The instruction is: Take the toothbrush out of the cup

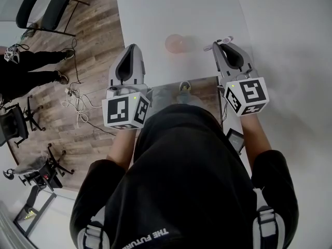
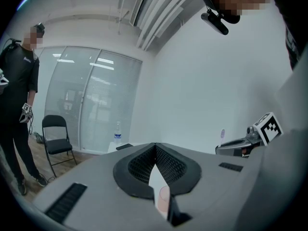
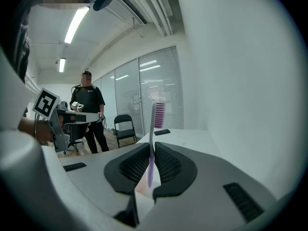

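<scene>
The toothbrush is slim, with a white neck, a handle that turns translucent purple lower down, and a block of purple bristles at its head. It stands upright between the jaws of the right gripper, which are clenched on the handle, the head rising well above the jaw tips. In the head view it shows only as a short pale bar across those tips, over the right part of the white desk, just to the right of the cup and apart from it. The cup is pink and translucent, and it sits on the desk a little in from the near edge, between the two grippers. It is blurred there, so it seems empty, though its inside cannot really be made out. The left gripper has its jaws pressed together with nothing between them. Through the gap below the jaws, a sliver of the desk and part of the pink cup show. The person's torso hides much of the near edge. A folding chair stands on the wooden floor beyond the desk's left edge.
</scene>
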Motion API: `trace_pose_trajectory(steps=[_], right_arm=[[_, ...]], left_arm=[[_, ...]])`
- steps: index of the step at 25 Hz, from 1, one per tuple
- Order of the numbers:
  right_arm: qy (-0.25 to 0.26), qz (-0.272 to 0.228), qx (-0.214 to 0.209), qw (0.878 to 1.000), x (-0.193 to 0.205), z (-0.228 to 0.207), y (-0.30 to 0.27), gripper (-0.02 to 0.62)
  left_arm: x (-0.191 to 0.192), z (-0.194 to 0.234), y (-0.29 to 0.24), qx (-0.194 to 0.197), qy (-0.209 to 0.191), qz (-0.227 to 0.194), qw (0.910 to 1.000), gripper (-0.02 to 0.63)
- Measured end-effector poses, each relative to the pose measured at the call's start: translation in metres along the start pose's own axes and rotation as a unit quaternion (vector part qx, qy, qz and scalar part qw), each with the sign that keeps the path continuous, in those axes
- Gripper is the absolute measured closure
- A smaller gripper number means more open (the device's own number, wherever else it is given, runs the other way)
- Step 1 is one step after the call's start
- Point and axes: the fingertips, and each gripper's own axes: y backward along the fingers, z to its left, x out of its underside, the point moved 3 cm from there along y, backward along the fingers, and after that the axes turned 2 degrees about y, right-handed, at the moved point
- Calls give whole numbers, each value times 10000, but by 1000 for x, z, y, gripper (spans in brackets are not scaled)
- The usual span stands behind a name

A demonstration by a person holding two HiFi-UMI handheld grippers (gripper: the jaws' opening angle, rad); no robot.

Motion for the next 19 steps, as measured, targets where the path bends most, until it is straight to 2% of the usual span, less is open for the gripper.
trace_pose_trajectory(steps=[13, 19], right_arm=[[12, -46, -57, 10000, 1, 2, -4, 551], [-23, 89, -57, 9999, 4, 8, -2, 551]], left_arm=[[2, 0, 2, -11, -6, -16, 10000, 588], [1, 0, 7, 16, 93, 70, 9999, 588]])
